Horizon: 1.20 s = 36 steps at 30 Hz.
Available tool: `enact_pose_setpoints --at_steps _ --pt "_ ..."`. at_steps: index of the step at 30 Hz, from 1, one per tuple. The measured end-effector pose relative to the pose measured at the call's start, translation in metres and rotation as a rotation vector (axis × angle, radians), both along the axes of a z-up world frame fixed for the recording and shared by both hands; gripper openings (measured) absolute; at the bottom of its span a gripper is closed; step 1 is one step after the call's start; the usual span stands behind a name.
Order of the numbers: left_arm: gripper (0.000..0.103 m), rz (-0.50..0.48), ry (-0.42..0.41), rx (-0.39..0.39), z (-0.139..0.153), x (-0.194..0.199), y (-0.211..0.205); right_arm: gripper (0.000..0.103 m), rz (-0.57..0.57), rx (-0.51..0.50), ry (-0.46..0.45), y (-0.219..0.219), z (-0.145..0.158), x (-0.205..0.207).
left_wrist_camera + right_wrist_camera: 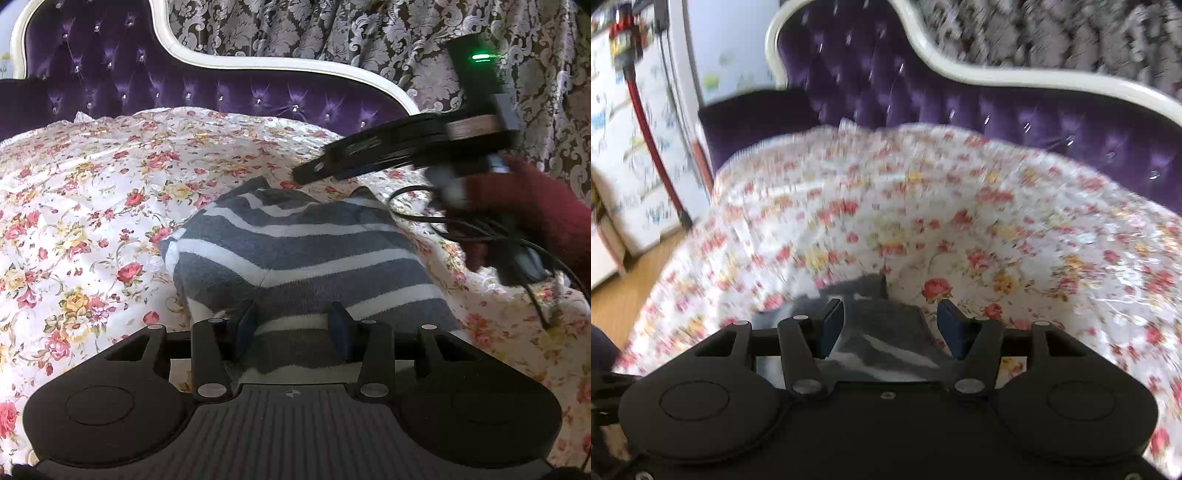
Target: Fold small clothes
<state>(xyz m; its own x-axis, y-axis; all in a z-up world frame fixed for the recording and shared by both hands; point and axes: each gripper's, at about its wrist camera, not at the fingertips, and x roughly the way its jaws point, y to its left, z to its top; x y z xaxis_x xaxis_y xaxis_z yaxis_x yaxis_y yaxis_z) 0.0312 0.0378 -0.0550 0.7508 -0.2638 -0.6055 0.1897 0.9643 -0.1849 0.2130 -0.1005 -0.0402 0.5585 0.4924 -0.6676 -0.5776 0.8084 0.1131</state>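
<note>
The floral bedspread is the landmark here, a white quilt printed with red and yellow roses that covers the whole work surface. Behind it rises a tufted purple headboard with a curved white frame, and behind that hangs a grey-and-silver damask curtain. Off the bedspread's left edge, in the right wrist view, a wooden floor and a pale painted cabinet show, blurred.

On the middle of the bedspread lies the striped garment, grey with white bands, bunched and humped rather than flat — so the fold looks barely begun, and the step in hand appears to be taking hold of the cloth to spread or turn it.

The left gripper sits at the garment's near edge with its blue pads parted and cloth between them, not clamped. The right gripper is likewise spread wide — its pads stand apart over a grey corner of the garment at the far side, held by a hand in a dark red sleeve; heavy blur suggests it is in motion.

Next, each gripper likely needs to pinch an edge or corner, then lift and lay the cloth flat before any crease is made.
</note>
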Motion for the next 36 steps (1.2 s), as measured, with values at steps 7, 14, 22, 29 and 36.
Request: enact_pose_setpoints --at_steps 7,14,22,29,36 --pt "0.043 0.002 -0.016 0.021 -0.001 -0.002 -0.002 0.058 0.027 0.007 0.110 -0.004 -0.025 0.026" --pt "0.043 0.032 -0.033 0.043 -0.002 -0.006 -0.007 0.011 0.124 -0.002 -0.056 0.014 0.005 0.012" --pt "0.043 0.085 -0.041 0.081 0.000 -0.008 -0.018 0.011 0.178 -0.048 0.018 0.046 -0.021 0.049" --pt "0.061 0.074 -0.035 0.053 0.004 -0.009 -0.019 0.058 0.120 0.037 -0.023 0.020 -0.011 0.044" --pt "0.085 0.073 -0.041 0.024 0.021 -0.008 -0.016 0.084 -0.020 0.161 -0.186 -0.021 0.037 0.010"
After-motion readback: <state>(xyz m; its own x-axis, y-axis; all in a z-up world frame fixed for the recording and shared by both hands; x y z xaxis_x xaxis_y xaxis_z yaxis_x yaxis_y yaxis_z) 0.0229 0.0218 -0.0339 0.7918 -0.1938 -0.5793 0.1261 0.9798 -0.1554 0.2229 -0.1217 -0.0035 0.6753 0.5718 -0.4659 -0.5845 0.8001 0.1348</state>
